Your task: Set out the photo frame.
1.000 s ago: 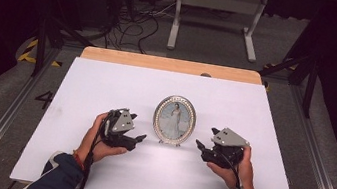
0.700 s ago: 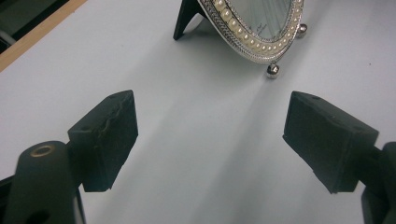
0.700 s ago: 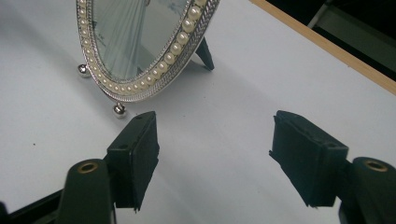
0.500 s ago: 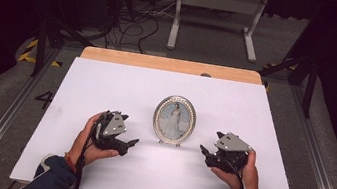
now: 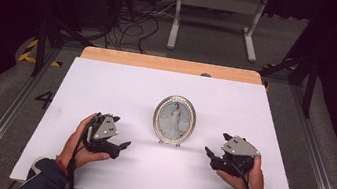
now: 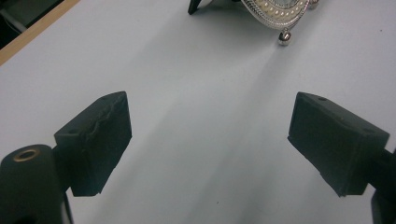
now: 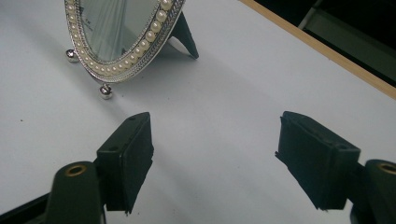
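Note:
An oval silver picture frame edged with pearls stands upright on small ball feet in the middle of the white table. My left gripper rests low to the frame's left, open and empty. The frame's lower rim lies ahead of its jaws, well apart from them. My right gripper sits to the frame's right, also open with nothing between its pads. In the right gripper view the picture frame and its black back stand are ahead and to the left.
A wooden strip runs along the table's far edge. Beyond it are floor cables and a white metal stand. Metal rails flank the table on both sides.
Both grippers have drawn back from the picture frame toward the table's near edge and a little outward. The frame has stayed where it was.

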### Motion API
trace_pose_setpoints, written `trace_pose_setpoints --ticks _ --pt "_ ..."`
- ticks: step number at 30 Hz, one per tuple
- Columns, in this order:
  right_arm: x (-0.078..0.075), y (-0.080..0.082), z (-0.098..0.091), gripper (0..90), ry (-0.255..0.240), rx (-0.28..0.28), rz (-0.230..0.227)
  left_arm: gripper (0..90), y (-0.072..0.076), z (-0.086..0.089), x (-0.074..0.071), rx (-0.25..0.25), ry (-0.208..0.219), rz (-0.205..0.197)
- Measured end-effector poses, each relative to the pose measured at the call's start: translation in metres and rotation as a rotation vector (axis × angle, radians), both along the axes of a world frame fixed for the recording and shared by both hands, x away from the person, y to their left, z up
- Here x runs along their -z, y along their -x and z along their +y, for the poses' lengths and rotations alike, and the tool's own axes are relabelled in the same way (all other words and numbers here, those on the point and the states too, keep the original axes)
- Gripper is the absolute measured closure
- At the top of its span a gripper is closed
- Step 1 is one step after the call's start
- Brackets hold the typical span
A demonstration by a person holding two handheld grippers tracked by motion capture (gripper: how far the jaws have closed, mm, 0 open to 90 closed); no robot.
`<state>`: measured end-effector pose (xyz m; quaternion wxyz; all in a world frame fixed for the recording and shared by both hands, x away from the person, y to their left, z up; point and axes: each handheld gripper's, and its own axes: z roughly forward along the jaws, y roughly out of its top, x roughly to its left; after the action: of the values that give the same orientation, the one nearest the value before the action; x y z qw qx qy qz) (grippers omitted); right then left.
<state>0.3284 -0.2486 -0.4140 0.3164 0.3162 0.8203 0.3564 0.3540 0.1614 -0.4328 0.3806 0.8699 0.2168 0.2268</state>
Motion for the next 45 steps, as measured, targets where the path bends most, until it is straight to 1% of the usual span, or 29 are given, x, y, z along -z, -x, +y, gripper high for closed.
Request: trace_pose_setpoints --ticks 1,5,7,10,11,12,20,25,30,32,38,41,43,45 --pt "0.000 0.000 0.000 26.9 0.003 0.000 0.000 13.3 0.000 0.001 0.000 -0.003 -0.002 -0.005" --pt "0.000 0.000 0.000 26.7 0.002 0.000 0.003 13.3 0.003 0.007 0.000 -0.015 0.011 -0.013" --pt "0.000 0.001 0.000 26.5 0.000 0.001 0.005 13.2 0.006 0.010 0.000 -0.021 0.023 -0.008" --pt "0.001 0.002 -0.002 26.1 0.000 0.005 0.004 13.1 0.009 0.015 0.000 -0.029 0.028 -0.012" --pt "0.002 0.003 -0.003 26.1 0.005 0.004 0.001 13.1 0.009 0.017 0.000 -0.029 0.022 -0.012" --pt "0.003 0.004 -0.005 26.2 0.010 0.009 0.004 13.0 0.010 0.018 0.000 -0.031 0.029 -0.010" --pt "0.012 0.007 -0.020 24.5 0.022 0.048 0.029 12.1 0.015 0.032 0.003 -0.050 0.021 -0.001" --pt "0.013 0.014 -0.026 23.4 0.033 0.060 0.023 12.0 0.020 0.046 0.006 -0.075 0.012 0.001" --pt "0.015 0.017 -0.035 21.7 0.025 0.069 0.022 11.8 0.023 0.059 0.008 -0.103 0.021 0.005" --pt "0.016 0.019 -0.038 21.1 0.024 0.076 0.018 11.7 0.025 0.064 0.010 -0.114 0.016 0.006" --pt "0.019 0.021 -0.048 19.5 0.010 0.096 0.013 11.6 0.031 0.075 0.013 -0.128 0.018 0.009" --pt "0.020 0.022 -0.049 19.2 0.002 0.104 0.011 11.6 0.033 0.082 0.015 -0.139 0.026 0.017" --pt "0.021 0.023 -0.049 19.1 0.001 0.104 0.012 11.6 0.034 0.086 0.017 -0.145 0.022 0.021" --pt "0.022 0.023 -0.049 18.6 0.004 0.096 0.013 11.6 0.034 0.089 0.020 -0.148 0.026 0.027"
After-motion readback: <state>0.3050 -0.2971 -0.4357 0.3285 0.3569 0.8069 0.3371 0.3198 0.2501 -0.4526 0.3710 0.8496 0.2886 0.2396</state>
